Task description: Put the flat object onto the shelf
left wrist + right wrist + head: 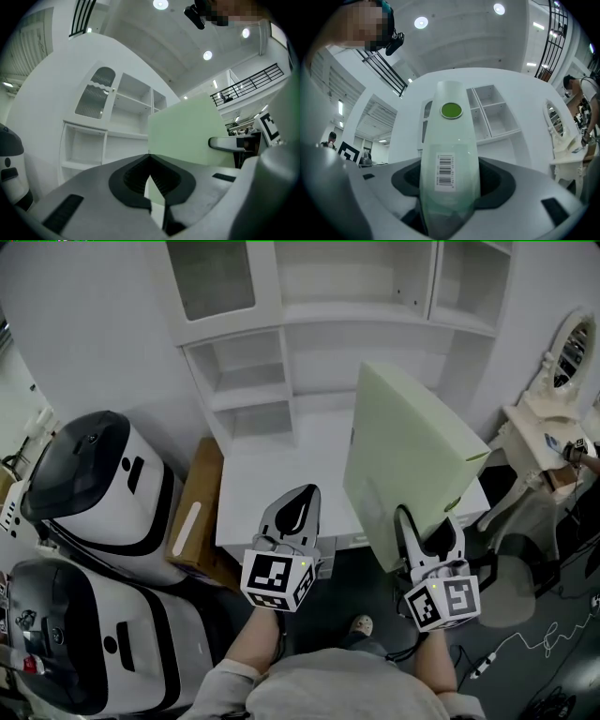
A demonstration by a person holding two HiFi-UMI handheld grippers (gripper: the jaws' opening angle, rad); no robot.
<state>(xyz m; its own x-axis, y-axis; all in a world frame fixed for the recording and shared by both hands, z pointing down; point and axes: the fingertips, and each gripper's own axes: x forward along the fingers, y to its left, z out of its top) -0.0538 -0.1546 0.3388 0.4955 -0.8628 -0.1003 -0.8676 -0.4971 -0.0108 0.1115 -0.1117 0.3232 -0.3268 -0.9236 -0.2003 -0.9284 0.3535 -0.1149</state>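
We hold the pale green folder (408, 451) tilted above the white desk (272, 493), in front of the white shelf (248, 381) and not yet on it. Our right gripper (424, 538) is clamped on its lower end. Our left gripper (298, 507) hangs near it, its jaws closed on nothing, and left of the desk stand a cardboard box (195, 517) and white machines (98, 488).

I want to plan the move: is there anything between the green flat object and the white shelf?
Nothing visible. The right gripper holds the green flat object before the white shelf; the left gripper is aside.
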